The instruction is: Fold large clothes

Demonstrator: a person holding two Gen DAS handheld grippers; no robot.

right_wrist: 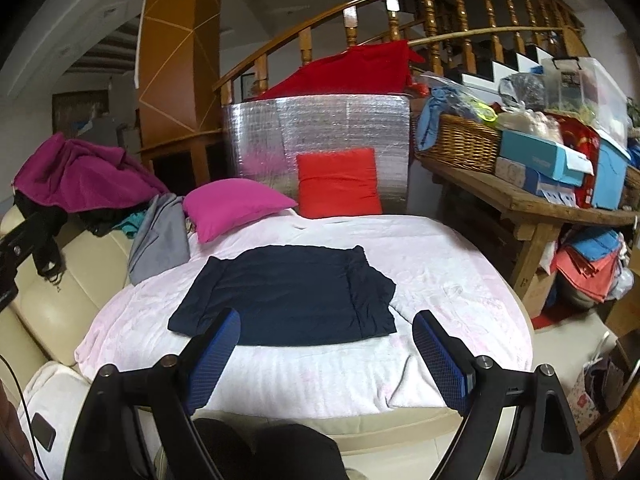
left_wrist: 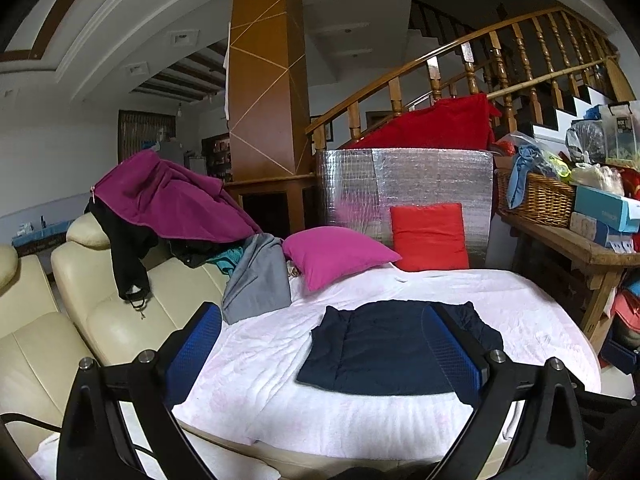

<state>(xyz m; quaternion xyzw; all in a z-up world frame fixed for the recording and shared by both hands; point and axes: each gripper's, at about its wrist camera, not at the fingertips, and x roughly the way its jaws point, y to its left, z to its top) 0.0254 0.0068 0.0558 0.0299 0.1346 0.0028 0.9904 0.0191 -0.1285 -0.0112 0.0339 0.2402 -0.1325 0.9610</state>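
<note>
A folded navy garment point(left_wrist: 376, 348) point(right_wrist: 288, 294) lies flat on the pale pink blanket point(left_wrist: 520, 320) point(right_wrist: 460, 272) that covers the sofa seat. My left gripper point(left_wrist: 324, 340) hangs open above the blanket's near left part, its right finger in front of the garment, nothing between the blue pads. My right gripper point(right_wrist: 326, 340) also stands open, hovering over the garment's near edge without touching it. A heap of unfolded clothes point(left_wrist: 168, 200) point(right_wrist: 80, 176), magenta on top with black, teal and grey pieces, rests on the cream sofa back at the left.
A magenta cushion point(left_wrist: 336, 254) point(right_wrist: 232, 206) and a red cushion point(left_wrist: 430, 236) point(right_wrist: 338, 182) lean against a silver foil panel point(left_wrist: 404, 184) behind the blanket. A wooden bench point(right_wrist: 532, 204) with a wicker basket point(right_wrist: 464, 142) and boxes stands at the right. A phone point(right_wrist: 43, 432) lies at the lower left.
</note>
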